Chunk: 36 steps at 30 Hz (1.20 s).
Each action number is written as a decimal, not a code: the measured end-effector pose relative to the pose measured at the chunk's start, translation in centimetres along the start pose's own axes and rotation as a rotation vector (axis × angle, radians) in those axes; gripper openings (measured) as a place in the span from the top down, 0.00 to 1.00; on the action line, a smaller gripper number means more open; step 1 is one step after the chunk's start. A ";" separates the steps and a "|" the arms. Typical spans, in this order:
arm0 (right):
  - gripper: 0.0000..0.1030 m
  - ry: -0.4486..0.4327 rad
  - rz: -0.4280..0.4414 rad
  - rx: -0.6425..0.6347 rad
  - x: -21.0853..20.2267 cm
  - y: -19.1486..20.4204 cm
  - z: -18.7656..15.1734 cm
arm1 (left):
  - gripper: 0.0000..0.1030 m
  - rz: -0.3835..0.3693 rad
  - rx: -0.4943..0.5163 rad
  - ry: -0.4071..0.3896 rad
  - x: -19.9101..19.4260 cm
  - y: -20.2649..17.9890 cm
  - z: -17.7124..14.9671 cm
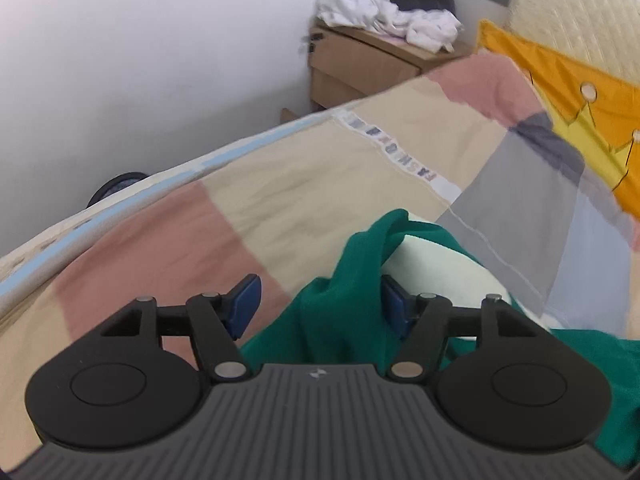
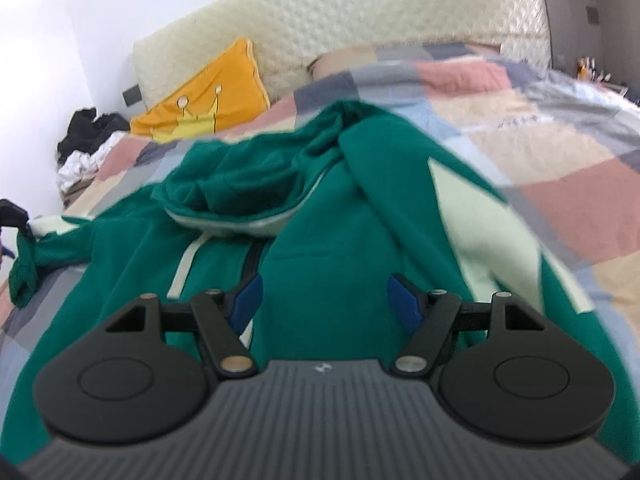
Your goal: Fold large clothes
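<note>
A green hooded jacket [image 2: 320,208] with pale panels lies crumpled on the patchwork quilt [image 2: 560,168], hood bunched at the far end, zip and drawstring showing. My right gripper [image 2: 325,284] hovers open just above its front, pads apart, nothing clamped. In the left wrist view, a fold of the jacket's green sleeve [image 1: 348,300] rises between the pads of my left gripper [image 1: 318,292]. It leans against the right pad [image 1: 394,300] while the left pad [image 1: 244,304] stands free, so the jaws are open. The sleeve's end [image 2: 24,272] shows at the right view's far left edge.
An orange cushion [image 2: 208,96] with a crown print leans on the quilted cream headboard [image 2: 360,20]. A wooden nightstand [image 1: 360,68] by the white wall carries a pile of white and dark clothes [image 1: 392,4]. The bed's left edge [image 1: 120,208] runs close by.
</note>
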State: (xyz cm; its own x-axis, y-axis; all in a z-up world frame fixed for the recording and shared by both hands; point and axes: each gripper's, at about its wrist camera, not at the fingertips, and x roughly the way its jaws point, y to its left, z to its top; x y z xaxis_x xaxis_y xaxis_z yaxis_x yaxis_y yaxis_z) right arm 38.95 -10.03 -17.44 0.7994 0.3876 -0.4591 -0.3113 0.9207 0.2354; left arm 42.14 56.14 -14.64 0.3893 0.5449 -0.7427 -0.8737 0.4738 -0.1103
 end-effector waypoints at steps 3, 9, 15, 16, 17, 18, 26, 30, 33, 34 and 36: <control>0.31 -0.020 -0.009 0.006 -1.0 -0.4 0.3 | 0.33 -0.019 0.016 -0.016 -3.3 0.5 -0.4; 0.31 -0.063 -0.015 -0.018 -3.2 -0.6 0.8 | 0.33 -0.088 0.095 -0.062 -11.0 0.6 -3.1; 0.31 -0.081 -0.054 -0.018 -5.2 -1.7 1.5 | 0.33 -0.177 0.206 -0.094 -18.5 -0.4 -7.7; 0.31 -0.080 -0.057 -0.015 -5.5 -1.9 1.5 | 0.33 -0.197 0.218 -0.095 -19.6 -0.7 -8.5; 0.31 -0.080 -0.062 -0.011 -5.8 -2.1 1.5 | 0.33 -0.221 0.233 -0.095 -20.9 -1.0 -9.4; 0.31 -0.074 -0.073 -0.006 -6.1 -2.3 1.6 | 0.33 -0.253 0.252 -0.097 -22.2 -1.5 -10.3; 0.31 -0.033 -0.122 0.058 -8.9 -4.1 0.9 | 0.33 -0.500 0.416 -0.116 -31.8 -6.5 -19.5; 0.31 0.009 -0.142 0.145 -9.6 -5.7 0.2 | 0.33 -0.616 0.482 -0.085 -35.8 -9.4 -24.7; 0.30 0.028 -0.167 0.201 -9.6 -6.8 -0.1 | 0.33 -0.709 0.538 -0.055 -38.6 -11.6 -28.7; 0.31 0.032 -0.177 0.203 -9.5 -6.9 -0.2 | 0.33 -0.735 0.555 -0.044 -39.5 -12.3 -29.9; 0.31 0.041 -0.212 0.212 -9.3 -7.3 -0.4 | 0.33 -0.762 0.598 -0.070 -41.1 -13.8 -32.3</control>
State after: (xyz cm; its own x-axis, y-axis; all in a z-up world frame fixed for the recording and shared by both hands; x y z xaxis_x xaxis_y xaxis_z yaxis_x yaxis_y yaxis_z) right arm 33.59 -20.32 -15.23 0.8122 0.1936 -0.5504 -0.0223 0.9529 0.3023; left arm 28.71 4.84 -3.95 0.8227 -0.0233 -0.5680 -0.0947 0.9796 -0.1774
